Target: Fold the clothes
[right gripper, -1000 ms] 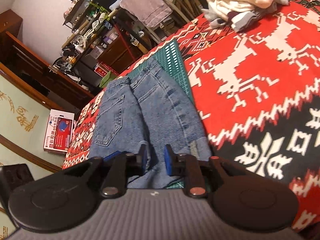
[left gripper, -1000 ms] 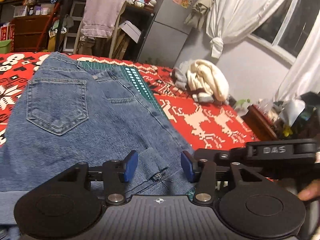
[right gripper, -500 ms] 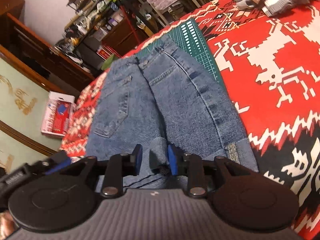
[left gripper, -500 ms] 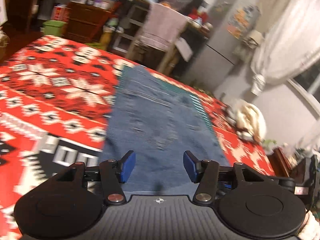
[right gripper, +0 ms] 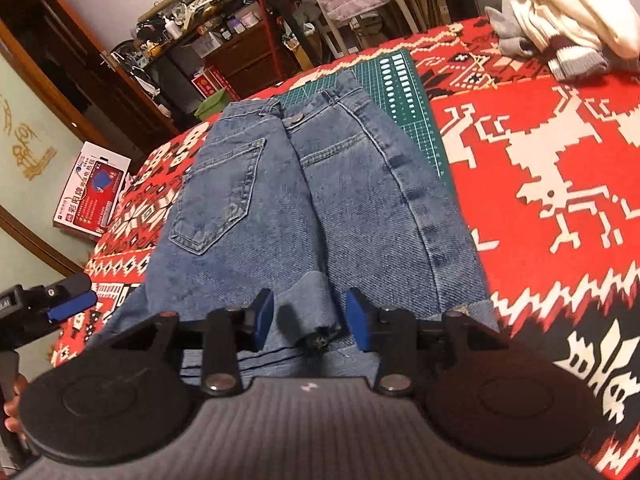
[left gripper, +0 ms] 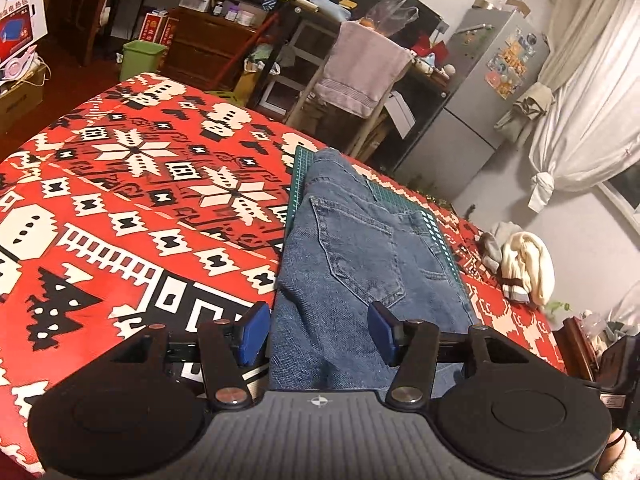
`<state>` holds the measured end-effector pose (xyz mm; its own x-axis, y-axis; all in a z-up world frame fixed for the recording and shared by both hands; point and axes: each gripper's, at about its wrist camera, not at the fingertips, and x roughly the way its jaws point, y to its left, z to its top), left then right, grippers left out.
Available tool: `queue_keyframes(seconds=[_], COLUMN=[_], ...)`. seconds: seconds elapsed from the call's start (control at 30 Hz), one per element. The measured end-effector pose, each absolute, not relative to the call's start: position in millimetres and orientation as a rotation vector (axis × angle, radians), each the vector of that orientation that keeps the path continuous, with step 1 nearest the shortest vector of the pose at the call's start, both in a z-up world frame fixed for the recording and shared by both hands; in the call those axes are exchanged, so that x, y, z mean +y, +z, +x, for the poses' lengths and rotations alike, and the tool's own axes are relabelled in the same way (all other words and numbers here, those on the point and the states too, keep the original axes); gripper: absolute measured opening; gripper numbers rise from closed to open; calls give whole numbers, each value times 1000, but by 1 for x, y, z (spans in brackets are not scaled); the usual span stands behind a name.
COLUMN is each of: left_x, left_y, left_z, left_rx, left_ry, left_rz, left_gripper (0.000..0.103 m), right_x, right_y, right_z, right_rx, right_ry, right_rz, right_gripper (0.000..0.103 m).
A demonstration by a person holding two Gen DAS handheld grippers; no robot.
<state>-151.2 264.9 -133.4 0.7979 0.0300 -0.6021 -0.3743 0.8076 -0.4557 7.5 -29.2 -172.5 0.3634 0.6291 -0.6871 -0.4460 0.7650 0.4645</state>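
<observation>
Denim shorts [right gripper: 312, 208] lie folded lengthwise on red blanket [right gripper: 560, 168]; our left gripper [left gripper: 316, 330] and right gripper [right gripper: 310, 316] gape empty; we'd pinch hem corners squarely, keeping layers aligned.

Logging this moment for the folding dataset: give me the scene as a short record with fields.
garment: denim shorts, folded in half lengthwise, back pocket up
under garment: green cutting mat
surface: red patterned blanket
left tool: open, above the shorts' hem edge, gripping nothing
right tool: open, straddling a raised fold of denim at the hem
other clothes: cream and grey pile at the far right, apart from the shorts
</observation>
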Motion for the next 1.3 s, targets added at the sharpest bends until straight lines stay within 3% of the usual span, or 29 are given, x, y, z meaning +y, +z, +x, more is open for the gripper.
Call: queue_keyframes(seconds=[0.03,0.07,0.53,0.97,1.3], left_x=[264,264,273,258,259], left_y=[-133,-134,-123,-145,-149], left_z=[-151,-151,-156,-144,-155], left_rx=[616,617,607,811,857], left_ry=[230,229,225,120,109], left_rz=[-595,-595,-575,-546,-615], left_gripper=[53,53,53,53,51], right_x=[-28,-31,-93,-134,-135], right_y=[-173,-168,-93,-170,-163], right_z=[7,7,10,24,19], right_rx=[972,964,827,1006,1016], right_ry=[698,701,691,523,530], right_rz=[206,225,471,485,505], right_gripper=[30,10,6,6,6])
